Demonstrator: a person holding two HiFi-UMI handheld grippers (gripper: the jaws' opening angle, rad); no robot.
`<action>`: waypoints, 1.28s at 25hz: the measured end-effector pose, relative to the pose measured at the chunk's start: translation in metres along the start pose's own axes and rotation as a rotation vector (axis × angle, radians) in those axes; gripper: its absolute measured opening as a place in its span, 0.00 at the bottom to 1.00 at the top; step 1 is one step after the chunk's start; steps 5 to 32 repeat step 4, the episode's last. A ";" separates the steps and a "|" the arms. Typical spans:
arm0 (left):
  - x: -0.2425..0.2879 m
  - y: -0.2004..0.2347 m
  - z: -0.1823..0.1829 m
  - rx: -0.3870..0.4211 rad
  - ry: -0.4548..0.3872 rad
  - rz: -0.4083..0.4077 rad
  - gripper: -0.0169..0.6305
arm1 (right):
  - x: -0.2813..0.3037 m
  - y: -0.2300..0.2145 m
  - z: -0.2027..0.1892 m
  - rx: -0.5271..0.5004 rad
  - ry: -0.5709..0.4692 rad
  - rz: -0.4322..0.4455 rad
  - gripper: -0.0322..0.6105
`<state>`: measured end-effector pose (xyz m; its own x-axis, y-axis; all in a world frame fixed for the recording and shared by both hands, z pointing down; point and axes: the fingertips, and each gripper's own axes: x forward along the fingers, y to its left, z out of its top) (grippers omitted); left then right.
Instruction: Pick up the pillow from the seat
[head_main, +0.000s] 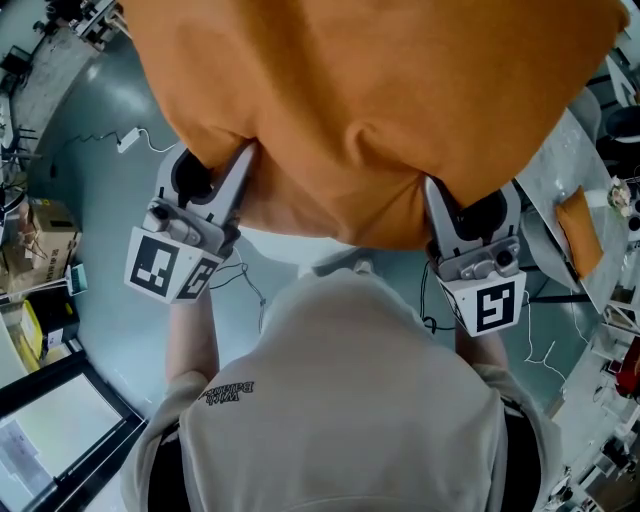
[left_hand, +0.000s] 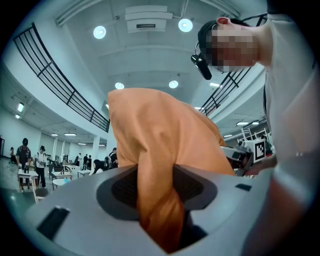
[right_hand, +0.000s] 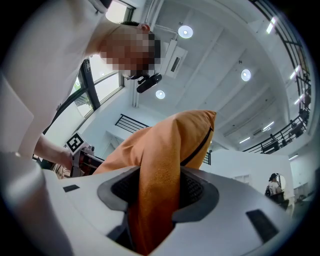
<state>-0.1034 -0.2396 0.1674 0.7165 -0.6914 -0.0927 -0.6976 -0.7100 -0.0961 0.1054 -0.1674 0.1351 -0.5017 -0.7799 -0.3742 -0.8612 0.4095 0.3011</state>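
A large orange pillow (head_main: 370, 100) fills the top of the head view, held up in the air in front of the person. My left gripper (head_main: 222, 180) is shut on its lower left edge, and a fold of the orange pillow (left_hand: 155, 195) is pinched between the dark pads in the left gripper view. My right gripper (head_main: 452, 215) is shut on the lower right edge; the orange pillow (right_hand: 160, 185) bunches between its pads, and a dark zipper line runs along its side. Both gripper views look up at the ceiling.
Below is a grey floor (head_main: 100, 200) with a white cable. A table (head_main: 560, 190) at the right carries a small orange object (head_main: 580, 230). Boxes and a frame stand at the left. The person's pale sweatshirt (head_main: 340, 400) fills the bottom of the head view.
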 end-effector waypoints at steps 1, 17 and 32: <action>-0.001 0.000 0.001 0.001 -0.001 0.000 0.31 | 0.000 0.001 0.001 0.000 -0.002 -0.001 0.37; -0.007 0.001 0.003 0.003 0.000 0.001 0.31 | 0.000 0.006 0.005 0.001 -0.007 -0.002 0.37; -0.007 0.001 0.003 0.003 0.000 0.001 0.31 | 0.000 0.006 0.005 0.001 -0.007 -0.002 0.37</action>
